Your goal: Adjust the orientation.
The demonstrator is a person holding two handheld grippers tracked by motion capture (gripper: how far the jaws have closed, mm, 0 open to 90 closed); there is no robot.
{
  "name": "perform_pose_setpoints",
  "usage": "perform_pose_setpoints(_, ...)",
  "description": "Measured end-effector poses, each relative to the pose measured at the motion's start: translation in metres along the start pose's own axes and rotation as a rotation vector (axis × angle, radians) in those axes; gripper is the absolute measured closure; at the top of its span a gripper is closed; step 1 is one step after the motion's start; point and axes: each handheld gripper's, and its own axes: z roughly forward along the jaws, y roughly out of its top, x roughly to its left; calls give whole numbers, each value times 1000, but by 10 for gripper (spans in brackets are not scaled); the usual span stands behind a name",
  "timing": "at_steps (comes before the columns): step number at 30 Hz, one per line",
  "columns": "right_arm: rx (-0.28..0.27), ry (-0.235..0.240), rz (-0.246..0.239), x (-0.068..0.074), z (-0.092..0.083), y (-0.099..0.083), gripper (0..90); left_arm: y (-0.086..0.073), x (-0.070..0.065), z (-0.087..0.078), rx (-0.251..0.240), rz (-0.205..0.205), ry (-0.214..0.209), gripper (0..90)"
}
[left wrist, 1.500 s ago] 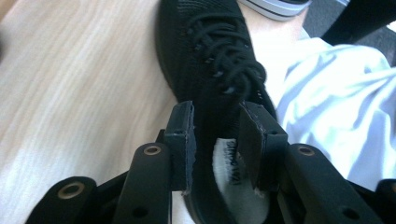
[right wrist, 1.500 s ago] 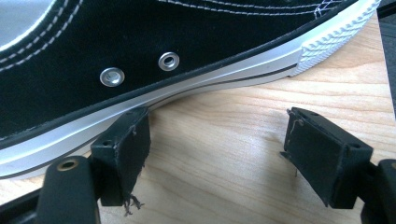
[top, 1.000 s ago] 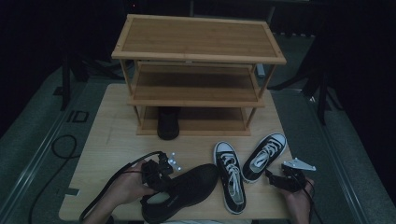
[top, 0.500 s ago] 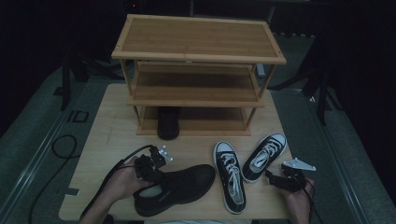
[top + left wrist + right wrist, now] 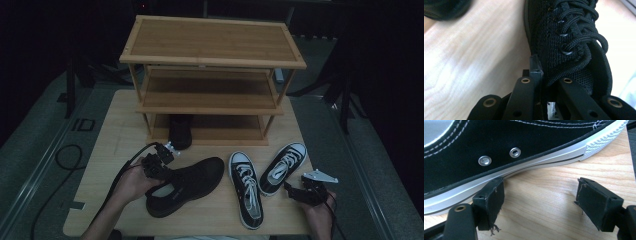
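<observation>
Left gripper (image 5: 156,165) clamped on the collar edge of a black knit sneaker (image 5: 187,184), its jaws having just closed on it. Sneaker lies on the pale wood-grain desk (image 5: 115,130), in front of a three-tier bamboo shoe rack (image 5: 212,75). Mesh upper, round woven laces, metal-free eyelets; no legible branding. Right gripper (image 5: 295,192) open, resting beside a black canvas sneaker (image 5: 499,147): white ribbed rubber sole, two metal vent eyelets. Dark shoe (image 5: 180,131) on the lowest shelf, detail lost in shadow.
</observation>
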Motion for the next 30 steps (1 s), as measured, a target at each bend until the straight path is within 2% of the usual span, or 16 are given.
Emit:
perform_pose_setpoints(5,0,0,0,0,0,0,224,9,11,6,-21,-50,16,879)
perform_pose_setpoints(10,0,0,0,0,0,0,224,20,20,8,-29,-82,43,880)
perform_pose_setpoints(16,0,0,0,0,0,0,224,29,29,11,-54,-149,57,880)
perform_pose_setpoints(21,0,0,0,0,0,0,224,36,32,13,-69,-171,60,881)
perform_pose_setpoints(26,0,0,0,0,0,0,224,40,36,16,-95,-214,51,880)
perform_pose_setpoints(30,0,0,0,0,0,0,224,44,37,17,-108,-235,63,880)
